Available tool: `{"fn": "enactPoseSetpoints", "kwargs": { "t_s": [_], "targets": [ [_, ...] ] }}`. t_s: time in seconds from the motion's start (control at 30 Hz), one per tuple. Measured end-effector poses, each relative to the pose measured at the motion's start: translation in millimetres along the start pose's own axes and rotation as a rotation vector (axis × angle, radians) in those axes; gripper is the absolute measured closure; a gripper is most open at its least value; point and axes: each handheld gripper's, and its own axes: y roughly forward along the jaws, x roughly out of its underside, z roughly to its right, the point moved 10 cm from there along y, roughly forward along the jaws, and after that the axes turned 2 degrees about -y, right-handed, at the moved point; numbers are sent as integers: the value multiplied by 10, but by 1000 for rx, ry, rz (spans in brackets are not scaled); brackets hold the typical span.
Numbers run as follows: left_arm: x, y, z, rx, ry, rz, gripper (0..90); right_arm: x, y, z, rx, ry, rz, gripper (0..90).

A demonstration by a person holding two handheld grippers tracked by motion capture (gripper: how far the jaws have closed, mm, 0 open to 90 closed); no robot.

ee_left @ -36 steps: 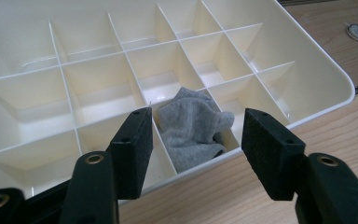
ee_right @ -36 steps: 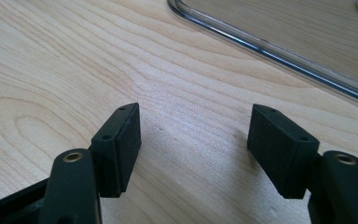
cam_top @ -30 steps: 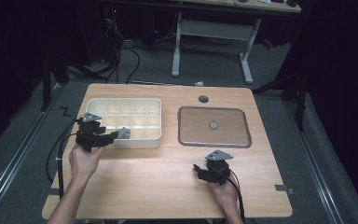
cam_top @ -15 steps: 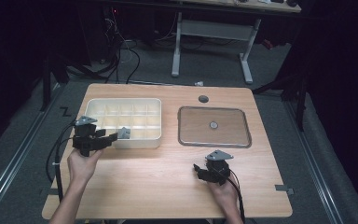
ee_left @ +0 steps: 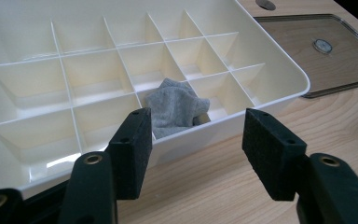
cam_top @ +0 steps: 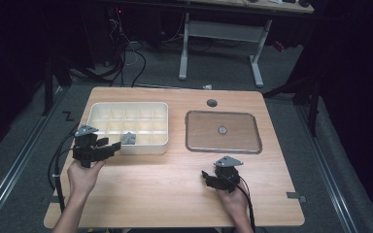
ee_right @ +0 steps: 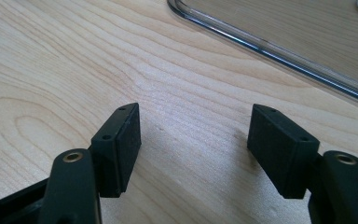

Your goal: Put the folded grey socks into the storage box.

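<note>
Left gripper view looks past the left gripper (ee_left: pixel 196 154), jaws wide apart and empty, at a grey cloth (ee_left: pixel 177 107) bunched in a front-row compartment of the white divided tray (ee_left: pixel 279 77) just ahead, between the pads' line; the right gripper (ee_right: pixel 193 149), equally open, holds nothing above the wooden table (ee_right: pixel 51 60), the clear lid (ee_right: pixel 279 28) beyond it.

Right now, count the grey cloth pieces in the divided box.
1. The grey cloth lies bunched in one compartment of the front row of the white divided box, just ahead of the left hand-held gripper. The other compartments look empty.
</note>
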Motion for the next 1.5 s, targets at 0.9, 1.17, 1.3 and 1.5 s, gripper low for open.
{"fn": "enactPoseSetpoints", "kwargs": {
  "t_s": [0.9, 1.17, 1.3, 1.5],
  "targets": [
    [253, -53, 39, 27, -6, 8, 429, 1, 0, 2, 1, 1, -1, 350],
    [315, -60, 58, 35, -14, 14, 429, 1, 0, 2, 2, 1, -1, 350],
    [354, -47, 74, 40, -16, 9, 428, 1, 0, 2, 1, 1, -1, 350],
    [420, -30, 86, 46, -28, 4, 423, 0, 0, 2, 1, 1, 0, 350]
  ]
}}
